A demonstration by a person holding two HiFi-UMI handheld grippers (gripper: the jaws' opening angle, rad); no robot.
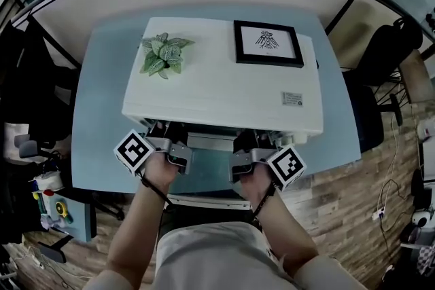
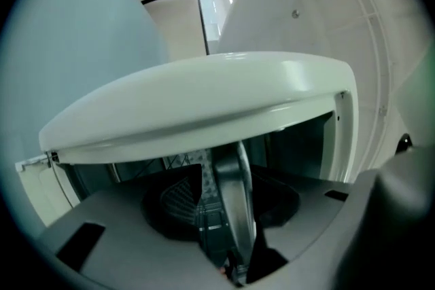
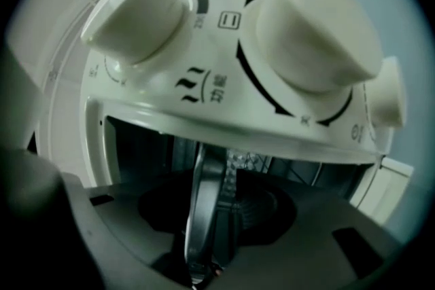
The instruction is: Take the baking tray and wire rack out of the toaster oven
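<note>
The white toaster oven [image 1: 217,85] stands on a light blue table [image 1: 102,112] with its door [image 1: 207,174] folded down toward me. The grey baking tray [image 1: 211,141] shows at the mouth of the oven. My left gripper [image 1: 178,140] holds its left end and my right gripper [image 1: 241,147] its right end. In the left gripper view the tray's metal rim [image 2: 234,193] runs edge-on between the jaws of the left gripper [image 2: 228,214]. In the right gripper view the rim [image 3: 202,214] sits the same way in the right gripper [image 3: 221,221]. Wire rack mesh [image 3: 251,161] shows behind it, inside the oven.
A small potted plant [image 1: 163,54] and a framed picture [image 1: 268,43] rest on the oven's top. Two big control knobs [image 3: 312,30] sit just beside the right gripper. The oven's white casing [image 2: 204,98] hangs close over the left gripper. A desk edge and chairs lie beyond.
</note>
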